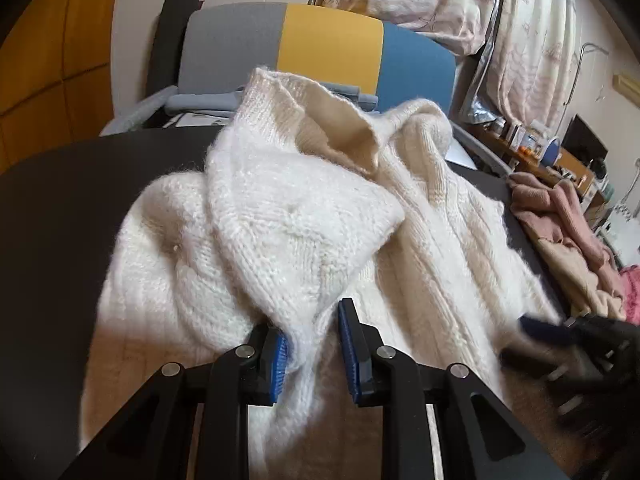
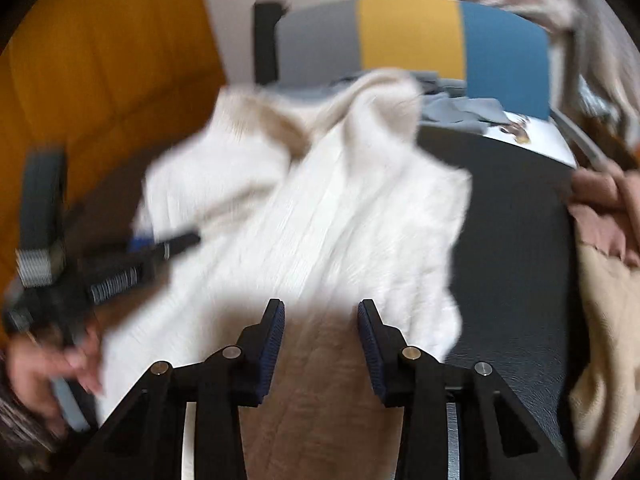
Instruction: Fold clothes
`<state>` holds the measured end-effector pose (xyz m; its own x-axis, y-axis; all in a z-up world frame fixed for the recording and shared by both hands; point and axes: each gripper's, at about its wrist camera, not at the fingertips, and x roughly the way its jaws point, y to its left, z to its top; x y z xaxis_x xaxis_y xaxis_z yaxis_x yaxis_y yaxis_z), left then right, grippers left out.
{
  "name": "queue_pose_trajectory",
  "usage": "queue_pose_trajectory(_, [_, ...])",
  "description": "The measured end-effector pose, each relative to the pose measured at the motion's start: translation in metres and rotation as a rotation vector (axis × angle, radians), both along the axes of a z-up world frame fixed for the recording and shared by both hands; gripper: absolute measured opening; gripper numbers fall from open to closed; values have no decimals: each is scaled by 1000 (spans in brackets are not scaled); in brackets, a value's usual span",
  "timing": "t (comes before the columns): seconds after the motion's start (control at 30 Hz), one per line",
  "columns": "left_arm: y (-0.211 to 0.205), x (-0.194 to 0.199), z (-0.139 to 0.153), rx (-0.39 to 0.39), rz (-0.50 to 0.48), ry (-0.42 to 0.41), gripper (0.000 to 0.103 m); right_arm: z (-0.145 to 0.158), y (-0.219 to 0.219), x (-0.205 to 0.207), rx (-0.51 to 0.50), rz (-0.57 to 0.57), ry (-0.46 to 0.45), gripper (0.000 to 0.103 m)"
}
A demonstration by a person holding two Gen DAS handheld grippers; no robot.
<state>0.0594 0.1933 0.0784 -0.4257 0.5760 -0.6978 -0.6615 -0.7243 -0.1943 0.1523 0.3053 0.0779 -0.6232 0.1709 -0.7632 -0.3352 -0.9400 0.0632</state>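
Left wrist view: cream knit sweater (image 1: 304, 216) lies rumpled on the dark desk (image 1: 56, 216), one flap turned over onto the body, neck opening (image 1: 340, 128) standing up on the sweater's far side. Left tongs (image 1: 313, 354) sit at the sweater's near edge with a ridge of knit between the blue pads (image 1: 347, 344). A gap shows on the right-hand pad side, so the jaws look partly apart; whether they pinch the knit, I cannot tell.

Right wrist view, blurred: right tongs (image 2: 321, 344) are open and hold nothing, poised over the sweater's near hem (image 2: 320, 360). Left tongs appear again to the left of the sweater, held in the person's left hand (image 2: 52, 372).

Pink and beige clothes (image 1: 568, 236) lie heaped to the right of the sweater, apart from it. A chair with grey, yellow and blue panels (image 1: 332, 40) stands beyond the sweater.

Judgement: step in hand is probably taking hold of the near edge to spread or fold. To do it well:
- close the left jaws fully on one layer of the edge, not on a bunch;
- take the hem with the right tongs well away from the left grip, so the edge pulls taut;
- lift low and draw evenly, since loose knit stretches and sags;
- flatten the turned flap before creasing.
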Motion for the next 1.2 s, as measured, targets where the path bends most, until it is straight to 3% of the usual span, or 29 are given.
queue_pose_trajectory(0.1, [4,-29,7,9,-28,-55,23,-16,-18,-20,214,33,-94,39])
queue_pose_trajectory(0.2, [1,-61,19,12,-28,-126,23,-21,-9,-37,269,-18,-104,39])
queue_pose_trajectory(0.37, [-38,-80,44,111,22,-202,26,-23,17,-47,230,-53,-78,40])
queue_pose_trajectory(0.47, [-66,-78,47,126,44,-225,27,-24,20,-48,218,-54,-65,42])
queue_pose_trajectory(0.6, [-97,-62,34,134,50,-290,28,-24,20,-51,240,-51,-70,42])
queue_pose_trajectory(0.83, [-116,-2,4,79,-64,-346,34,-23,16,-44,236,-50,-62,42])
queue_pose_trajectory(0.93, [-118,17,-3,47,-97,-337,34,-23,15,-44,241,-49,-63,42])
queue_pose_trajectory(1.13, [-127,35,-10,31,-46,-262,35,-23,15,-43,242,-48,-59,43])
queue_pose_trajectory(1.2, [-122,42,-11,5,-58,-213,40,-23,15,-42,244,-47,-60,43])
